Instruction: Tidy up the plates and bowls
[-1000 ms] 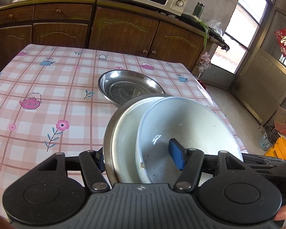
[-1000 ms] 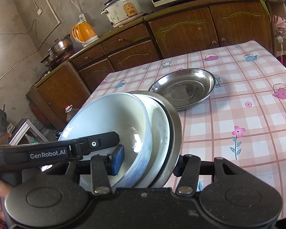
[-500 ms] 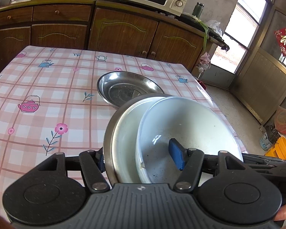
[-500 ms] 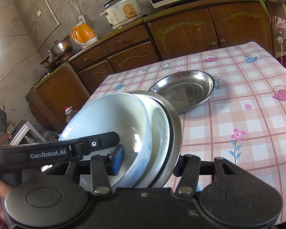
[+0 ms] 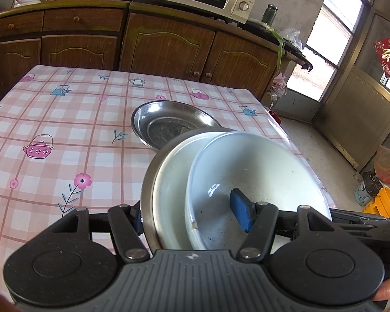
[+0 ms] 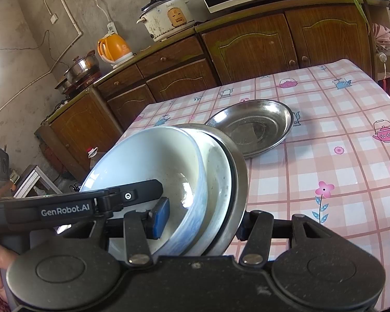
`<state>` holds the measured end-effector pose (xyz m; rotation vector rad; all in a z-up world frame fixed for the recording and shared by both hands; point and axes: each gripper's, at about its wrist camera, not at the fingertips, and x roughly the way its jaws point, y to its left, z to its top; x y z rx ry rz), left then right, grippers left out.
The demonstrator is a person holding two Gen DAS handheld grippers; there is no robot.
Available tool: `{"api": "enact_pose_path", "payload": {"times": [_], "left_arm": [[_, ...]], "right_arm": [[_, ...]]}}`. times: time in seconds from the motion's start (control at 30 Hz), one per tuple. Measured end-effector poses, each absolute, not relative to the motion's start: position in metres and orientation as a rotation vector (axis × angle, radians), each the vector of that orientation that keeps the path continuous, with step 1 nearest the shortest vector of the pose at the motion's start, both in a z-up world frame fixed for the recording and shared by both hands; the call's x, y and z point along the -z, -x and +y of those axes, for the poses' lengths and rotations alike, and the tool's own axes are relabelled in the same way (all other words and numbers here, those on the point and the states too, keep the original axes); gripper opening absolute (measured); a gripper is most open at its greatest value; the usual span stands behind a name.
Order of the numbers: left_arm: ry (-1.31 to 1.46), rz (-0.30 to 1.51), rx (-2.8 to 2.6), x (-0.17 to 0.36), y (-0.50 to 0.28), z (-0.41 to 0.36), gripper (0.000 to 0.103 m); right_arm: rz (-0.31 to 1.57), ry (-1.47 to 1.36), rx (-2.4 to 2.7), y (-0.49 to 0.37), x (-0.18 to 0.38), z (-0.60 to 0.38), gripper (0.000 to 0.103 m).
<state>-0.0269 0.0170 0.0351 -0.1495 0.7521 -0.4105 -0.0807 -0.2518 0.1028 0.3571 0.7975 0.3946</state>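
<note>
A: Where's the stack point(image 5: 221, 182) relative to your hand-held grippers?

B: Clamped between the fingers of both, tilted on edge above the near part of the desk point(image 5: 65, 135). My left hand-held gripper point(image 5: 192, 218) has one blue pad point(image 5: 240, 214) inside the top bowl and the other behind the steel rim; my right hand-held gripper point(image 6: 200, 221) grips the same stack point(image 6: 195, 182) from the opposite side.

A: What does it look like?

B: A pale white-blue bowl point(image 6: 153, 171) nested in a white dish point(image 6: 215, 176), both inside a steel plate point(image 6: 239, 171); dark specks inside. A second steel plate point(image 5: 169, 124) lies flat on the desk just behind
</note>
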Motion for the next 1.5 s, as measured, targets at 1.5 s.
{"api": "enact_pose_path", "payload": {"times": [1.5], "left_arm": [[0.142,0.692,0.419,-0.052,0.023,0.016,0.063]], "right_arm": [[0.736,-0.345,-0.399,0.070,-0.115,-0.255,0.061]]}}
